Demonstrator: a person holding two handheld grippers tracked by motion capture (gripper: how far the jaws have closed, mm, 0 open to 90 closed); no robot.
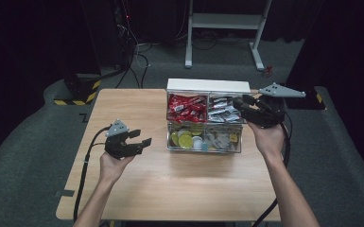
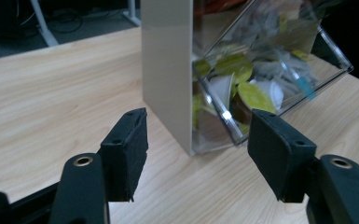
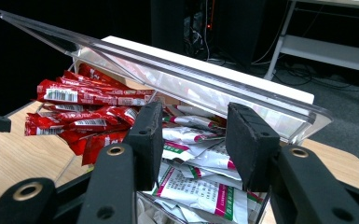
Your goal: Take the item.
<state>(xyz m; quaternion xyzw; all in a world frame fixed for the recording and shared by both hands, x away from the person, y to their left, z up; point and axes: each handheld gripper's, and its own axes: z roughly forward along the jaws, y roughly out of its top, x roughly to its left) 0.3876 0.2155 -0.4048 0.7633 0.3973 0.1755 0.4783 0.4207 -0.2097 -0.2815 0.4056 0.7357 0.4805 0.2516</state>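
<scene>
A clear organiser box (image 1: 208, 85) with a white top stands at the far middle of the wooden table (image 1: 170, 189). Its upper bins hold red sachets (image 1: 186, 108) and white sachets (image 1: 223, 111); a lower bin holds round yellow and white capsules (image 1: 186, 138). My left gripper (image 1: 141, 137) hovers left of the box, open with nothing between its jaws; ahead of it are the box's white side (image 2: 165, 70) and the capsules (image 2: 242, 88). My right gripper (image 1: 242, 102) sits at the upper right bin, its jaws apart over the white sachets (image 3: 191, 186) with nothing pinched. The red sachets (image 3: 84, 112) lie beside them under a tilted clear panel (image 3: 168, 70).
Each gripper trails a black cable (image 1: 82, 175) off the table's near edge. Bare wood lies in front of the box. Beyond the table stand a white desk frame (image 1: 227, 21) and a yellow-and-black striped base (image 1: 78, 92) on the grey floor.
</scene>
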